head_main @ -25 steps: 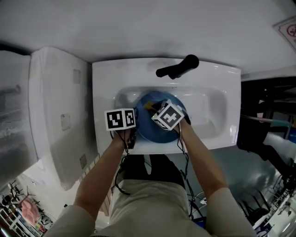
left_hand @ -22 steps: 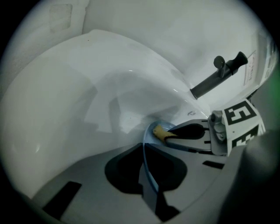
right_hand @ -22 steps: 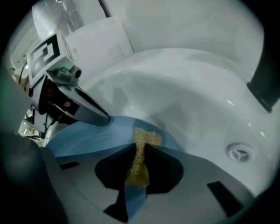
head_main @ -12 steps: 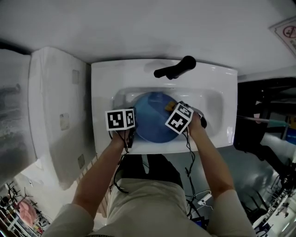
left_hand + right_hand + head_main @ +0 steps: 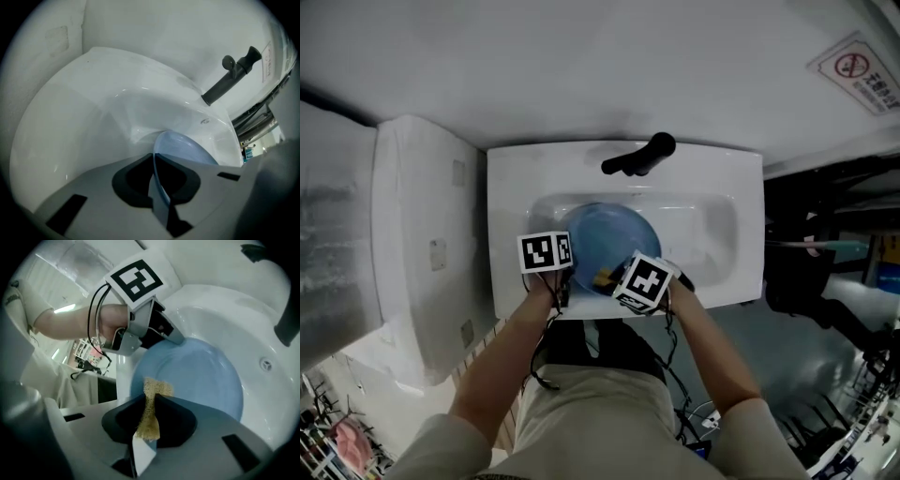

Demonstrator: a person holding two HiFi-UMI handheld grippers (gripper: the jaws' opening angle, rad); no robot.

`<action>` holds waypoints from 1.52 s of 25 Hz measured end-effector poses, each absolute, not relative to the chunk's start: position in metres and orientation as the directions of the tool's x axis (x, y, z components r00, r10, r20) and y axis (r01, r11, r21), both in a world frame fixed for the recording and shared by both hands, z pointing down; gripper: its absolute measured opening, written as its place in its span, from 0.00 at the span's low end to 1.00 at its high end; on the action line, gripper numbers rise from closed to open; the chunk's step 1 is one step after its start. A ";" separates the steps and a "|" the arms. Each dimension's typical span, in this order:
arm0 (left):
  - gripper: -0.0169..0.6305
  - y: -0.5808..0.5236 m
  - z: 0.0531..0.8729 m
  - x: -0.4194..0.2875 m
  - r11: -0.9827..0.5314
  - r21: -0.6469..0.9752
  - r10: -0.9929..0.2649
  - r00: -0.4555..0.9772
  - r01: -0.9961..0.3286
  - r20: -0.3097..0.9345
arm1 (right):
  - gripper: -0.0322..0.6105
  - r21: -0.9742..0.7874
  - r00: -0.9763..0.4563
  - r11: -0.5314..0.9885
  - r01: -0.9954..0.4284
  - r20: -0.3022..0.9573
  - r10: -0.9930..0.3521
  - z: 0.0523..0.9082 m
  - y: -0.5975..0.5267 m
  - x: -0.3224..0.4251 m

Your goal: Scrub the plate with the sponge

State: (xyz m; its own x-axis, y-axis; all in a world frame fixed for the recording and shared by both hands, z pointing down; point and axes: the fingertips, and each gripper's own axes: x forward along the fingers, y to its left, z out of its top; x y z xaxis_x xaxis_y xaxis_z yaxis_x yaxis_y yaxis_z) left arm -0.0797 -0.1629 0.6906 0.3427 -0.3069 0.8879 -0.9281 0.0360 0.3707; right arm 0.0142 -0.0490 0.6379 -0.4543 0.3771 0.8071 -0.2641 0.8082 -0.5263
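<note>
A blue plate (image 5: 614, 234) stands tilted in the white sink (image 5: 712, 225). My left gripper (image 5: 569, 277) is shut on the plate's left rim; in the left gripper view the thin rim (image 5: 155, 171) runs edge-on between the jaws. My right gripper (image 5: 611, 279) is shut on a yellow sponge (image 5: 603, 278) over the plate's near edge. In the right gripper view the sponge (image 5: 151, 404) is pinched between the jaws, its tip reaching the plate (image 5: 197, 376); whether it touches I cannot tell. The left gripper (image 5: 171, 336) shows there on the far rim.
A black faucet (image 5: 637, 155) reaches over the back of the sink, also visible in the left gripper view as the faucet (image 5: 232, 77). A white appliance (image 5: 422, 234) stands left of the sink. The sink drain (image 5: 266, 364) lies right of the plate.
The right gripper with the sponge swung out to the plate's right side, then came back toward me to the plate's near edge. The left gripper kept its hold on the rim.
</note>
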 end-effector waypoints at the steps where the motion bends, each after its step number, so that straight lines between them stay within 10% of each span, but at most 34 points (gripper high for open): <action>1: 0.06 -0.161 0.690 -0.080 0.040 0.382 -0.299 0.353 -0.923 0.886 | 0.16 -0.552 -0.509 0.789 -0.270 0.777 0.370 0.636 -0.051 0.001; 13: 0.23 -0.153 0.627 -0.091 -0.048 0.424 -0.343 0.413 -0.905 0.843 | 0.16 -0.474 -0.710 0.706 -0.526 0.702 -0.058 0.567 -0.105 0.009; 38: 0.04 -0.158 0.234 -0.053 -0.544 0.027 -0.805 0.531 -0.839 0.263 | 0.16 -0.103 -0.643 0.637 -0.764 0.206 -0.738 0.238 -0.107 0.061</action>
